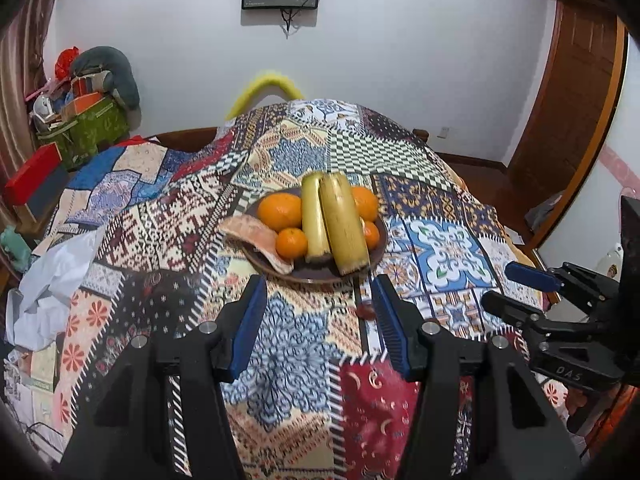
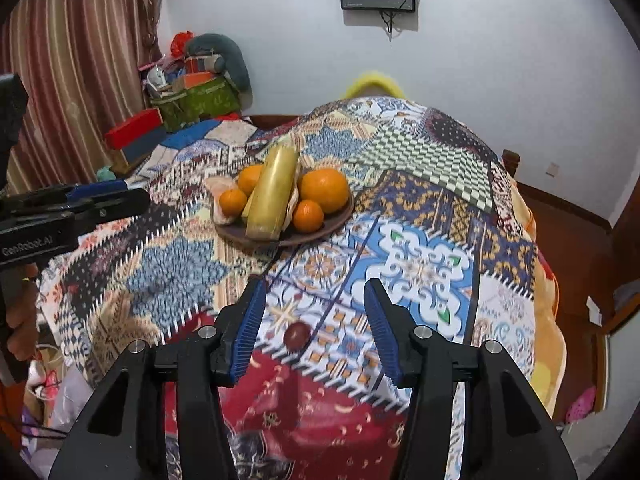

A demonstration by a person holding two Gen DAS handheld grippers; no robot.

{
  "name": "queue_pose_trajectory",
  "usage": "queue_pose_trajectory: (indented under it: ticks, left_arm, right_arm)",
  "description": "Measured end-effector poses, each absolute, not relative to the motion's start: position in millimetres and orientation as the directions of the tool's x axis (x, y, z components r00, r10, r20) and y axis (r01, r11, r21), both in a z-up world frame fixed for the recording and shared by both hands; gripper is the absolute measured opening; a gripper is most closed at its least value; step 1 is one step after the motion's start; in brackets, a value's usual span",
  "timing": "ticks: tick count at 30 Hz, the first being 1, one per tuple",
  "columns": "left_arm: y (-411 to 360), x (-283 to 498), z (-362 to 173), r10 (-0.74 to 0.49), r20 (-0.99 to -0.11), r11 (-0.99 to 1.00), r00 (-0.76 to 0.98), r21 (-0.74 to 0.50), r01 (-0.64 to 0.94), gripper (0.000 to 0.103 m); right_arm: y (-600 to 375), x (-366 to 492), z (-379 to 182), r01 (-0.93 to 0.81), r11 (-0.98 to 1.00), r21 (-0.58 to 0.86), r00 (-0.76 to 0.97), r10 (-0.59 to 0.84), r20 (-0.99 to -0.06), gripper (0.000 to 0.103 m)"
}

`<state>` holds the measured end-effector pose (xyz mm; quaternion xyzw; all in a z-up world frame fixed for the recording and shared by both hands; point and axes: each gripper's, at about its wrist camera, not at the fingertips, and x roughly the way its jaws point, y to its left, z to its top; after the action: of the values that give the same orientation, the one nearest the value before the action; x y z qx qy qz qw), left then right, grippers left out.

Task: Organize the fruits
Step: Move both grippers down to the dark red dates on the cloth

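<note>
- Table [image 2: 420,216] is covered by a patchwork cloth; all fruit is seen on it.
- Plate [image 1: 256,258], brown, sits mid-table and is already loaded: two long yellow stalks [image 1: 344,224], several oranges [image 1: 279,211], a pale pink piece at its left rim.
- Right gripper [image 2: 316,312] is held low over the near edge, jaws released and wide, nothing between them yet.
- Left gripper [image 1: 320,304] hovers in front of the plate, jaws likewise released and empty.
- Small red fruit [image 2: 297,336] lies alone on the cloth, well apart from the plate, roughly centred in the right gripper's gap.
- Step judged in hand: this stray fruit is to be picked up and added to the plate.
- To be done well: fruit kept centred, pads [image 2: 250,328] lowered level to the cloth, closure made gently; being round, it may roll or squirt out.
- Free space on the plate looks scarce; the near rim is judged the best spot.
</note>
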<state>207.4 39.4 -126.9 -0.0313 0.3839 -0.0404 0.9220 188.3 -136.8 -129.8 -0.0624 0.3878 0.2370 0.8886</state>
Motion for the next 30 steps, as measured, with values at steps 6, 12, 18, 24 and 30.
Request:
queue_pose_trajectory:
  ticks: [6,12,18,24,30]
  left_arm:
    - [35.5,200.3,-144.3,-0.119,-0.736,0.993,0.666,-0.105,0.061,0.054]
    - [33.3,202.7,-164.4,-0.114,-0.767,0.993,0.632,-0.096,0.062,0.054]
    - [31.2,206.8,-179.0,-0.131,-0.784,0.991,0.607,-0.11,0.072,0.054]
    - [23.4,214.0,-192.7,-0.156,-0.802,0.988,0.576,-0.126,0.092,0.054]
    - [17.9,221.1,-204.3,-0.167,-0.818,0.986,0.55,-0.134,0.1,0.054]
  right_arm:
    - [-131.4,182.3,-150.2,-0.477,0.876,0.078,0.543,0.362,-0.758,0.048]
    - [-129.5,186.5,-171.4,-0.469,0.875,0.118,0.494,0.371,-0.786,0.048]
    - [-125.1,190.4,-185.1,-0.491,0.86,0.141,0.445,0.386,-0.808,0.037]
    - [-120.6,196.4,-195.9,-0.498,0.853,0.157,0.414,0.392,-0.822,0.033]
    - [-120.0,202.3,-201.7,-0.5,0.851,0.158,0.408,0.393,-0.824,0.026]
